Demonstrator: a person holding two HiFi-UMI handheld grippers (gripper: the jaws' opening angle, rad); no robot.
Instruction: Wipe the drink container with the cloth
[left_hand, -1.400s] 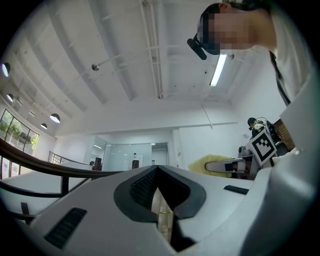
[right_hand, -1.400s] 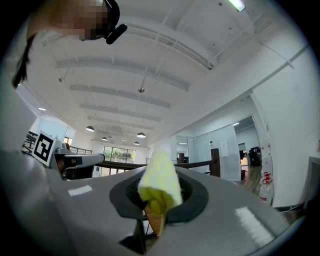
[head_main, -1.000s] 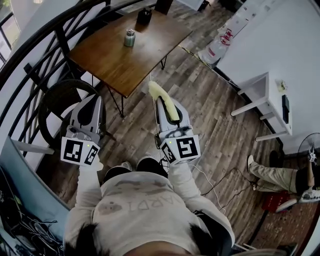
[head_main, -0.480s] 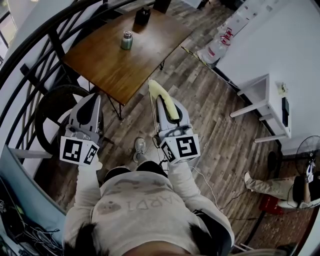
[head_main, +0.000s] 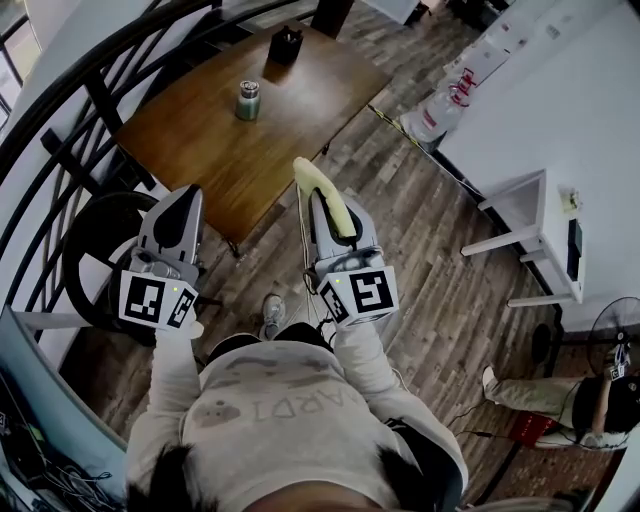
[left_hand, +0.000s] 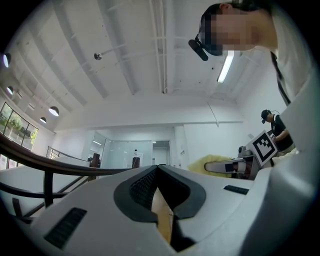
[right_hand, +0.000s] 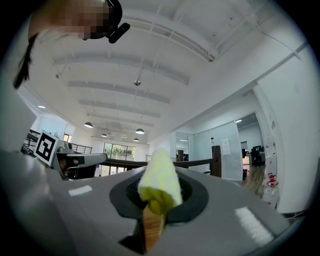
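Note:
The drink container (head_main: 247, 100), a small green can with a silver lid, stands upright on the wooden table (head_main: 200, 140), far ahead of both grippers. My right gripper (head_main: 318, 194) is shut on a yellow cloth (head_main: 322, 190), which sticks out past its tip; the cloth (right_hand: 159, 183) also fills the jaws in the right gripper view. My left gripper (head_main: 185, 198) is shut with nothing in it, its pads (left_hand: 145, 186) meeting at the tip. Both grippers hover near the table's front edge, pointing toward it.
A dark box (head_main: 286, 45) sits at the table's far end. A curved black railing (head_main: 70, 110) runs along the left. A white side table (head_main: 535, 225) stands by the wall at right, and a person's legs (head_main: 540, 395) lie on the wood floor.
The view has moved forward: the table and container now lie closer below me. Both grippers keep their pose, the right one still holding the cloth.

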